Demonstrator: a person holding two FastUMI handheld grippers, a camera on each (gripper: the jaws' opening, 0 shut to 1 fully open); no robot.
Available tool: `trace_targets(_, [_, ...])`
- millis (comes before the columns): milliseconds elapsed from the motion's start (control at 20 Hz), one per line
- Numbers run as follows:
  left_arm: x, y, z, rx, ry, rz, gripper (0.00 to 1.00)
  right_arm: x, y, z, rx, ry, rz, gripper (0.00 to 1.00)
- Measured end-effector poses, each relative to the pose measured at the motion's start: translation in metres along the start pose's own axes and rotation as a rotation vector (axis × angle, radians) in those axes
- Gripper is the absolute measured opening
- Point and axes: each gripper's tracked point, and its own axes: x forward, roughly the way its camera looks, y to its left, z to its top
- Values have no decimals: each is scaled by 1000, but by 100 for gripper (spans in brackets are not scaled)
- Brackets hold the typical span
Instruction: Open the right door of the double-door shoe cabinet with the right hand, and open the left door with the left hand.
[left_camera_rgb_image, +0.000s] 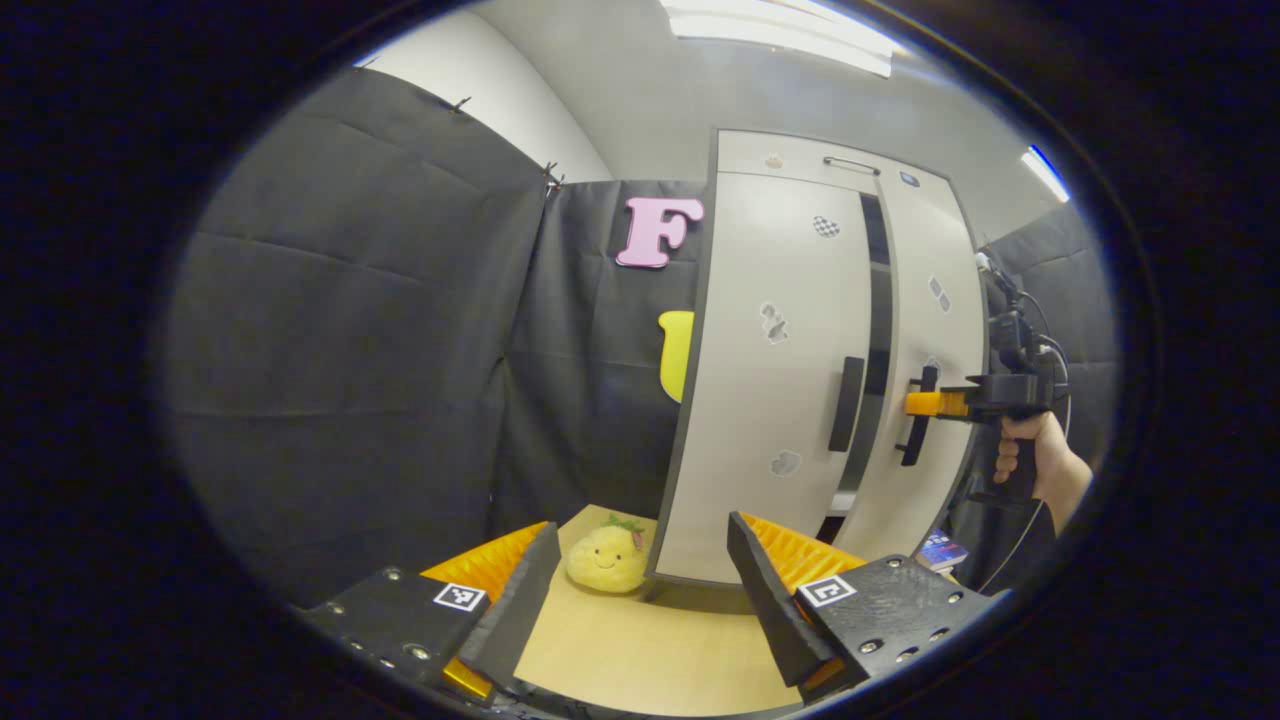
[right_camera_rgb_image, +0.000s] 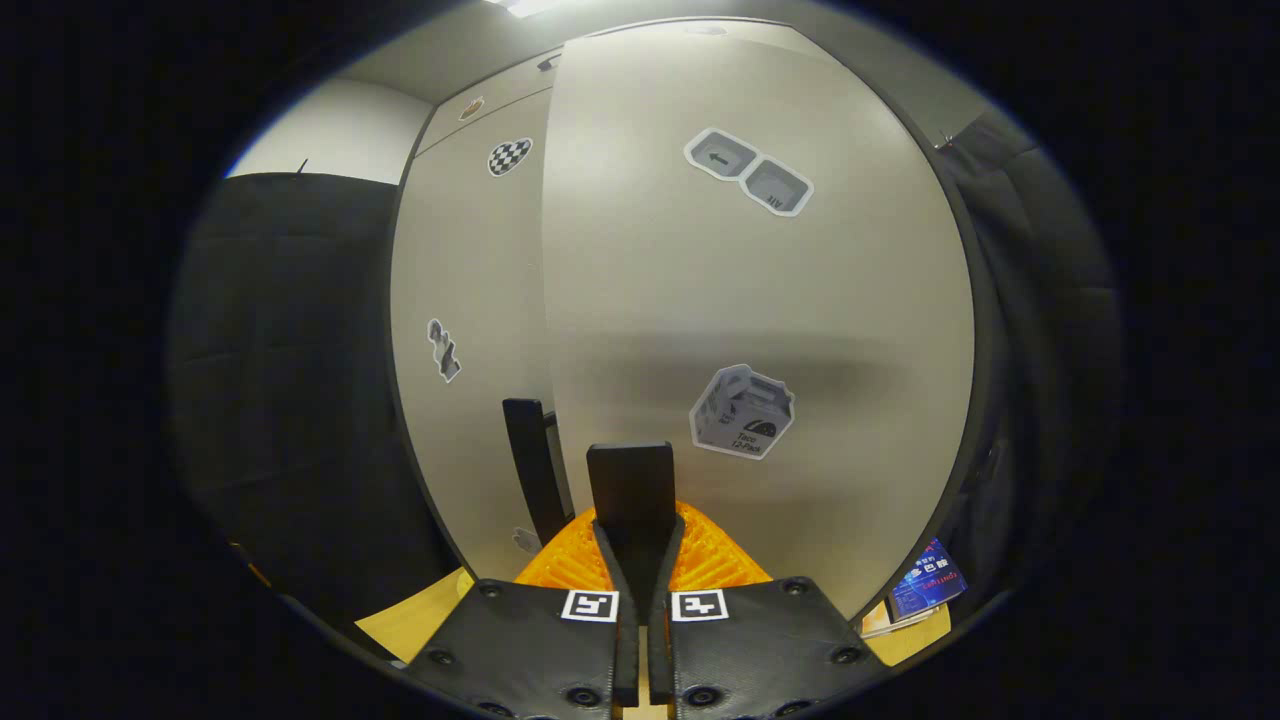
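— Where's the right gripper (right_camera_rgb_image: 640, 560)?
— Its fingers are clamped on the right door's handle (right_camera_rgb_image: 630, 490); the right door (right_camera_rgb_image: 760, 300) stands slightly ajar on the shoe cabinet (left_camera_rgb_image: 800, 170).
— And the left gripper (left_camera_rgb_image: 640, 590)?
— Spread wide, holding nothing, apart from the left door (left_camera_rgb_image: 770, 400), whose handle (left_camera_rgb_image: 848, 403) is untouched. A plush toy (left_camera_rgb_image: 606, 558) sits on the table (left_camera_rgb_image: 640, 650) beside the cabinet's left corner.

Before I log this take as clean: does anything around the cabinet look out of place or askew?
A plush toy sits on the table against the shoe cabinet by the left door. The right door stands ajar, with the right gripper shut on its handle. Nothing looks spilled or damaged.
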Motion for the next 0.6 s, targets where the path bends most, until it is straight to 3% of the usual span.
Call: trace_targets(600, [-84,-75,2,40,-33,77,99,-69,-15,-8,6,-14,167,5])
